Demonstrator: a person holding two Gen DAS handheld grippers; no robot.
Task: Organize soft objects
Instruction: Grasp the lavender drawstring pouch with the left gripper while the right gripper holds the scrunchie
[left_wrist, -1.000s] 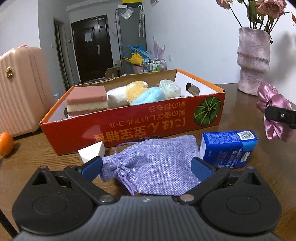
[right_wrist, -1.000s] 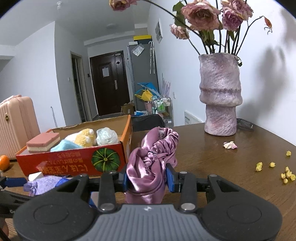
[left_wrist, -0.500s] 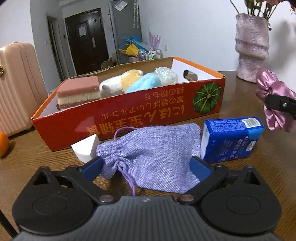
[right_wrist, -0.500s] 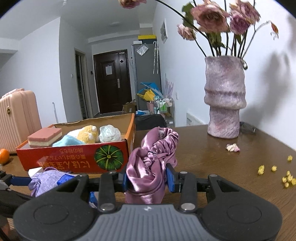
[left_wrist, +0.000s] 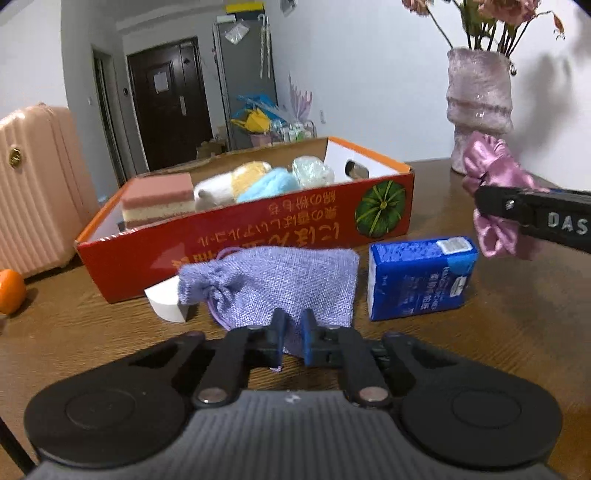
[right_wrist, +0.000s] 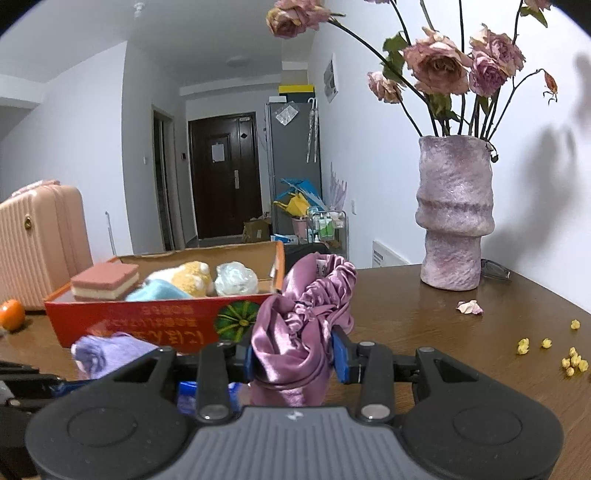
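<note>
Left claw closed on lilac pouch

Left claw (left_wrist: 293, 338), spread wide around the lilac pouch (left_wrist: 280, 286) a second ago, now pinched onto the pouch's near edge, a fold of cloth trapped between the blue pads (left_wrist: 308, 341). Pouch now lifted at that near edge and standing higher against the red box (left_wrist: 258, 236), its gathered neck over the white wedge (left_wrist: 164, 301). Right claw (right_wrist: 293, 356) with the pink scrunchie (right_wrist: 306, 317) now closer in the left wrist view, above the blue carton (left_wrist: 417, 280).

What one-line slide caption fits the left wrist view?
Left tool pinches purple burlap pouch before the red box; right tool holds pink scrunchie.
</note>
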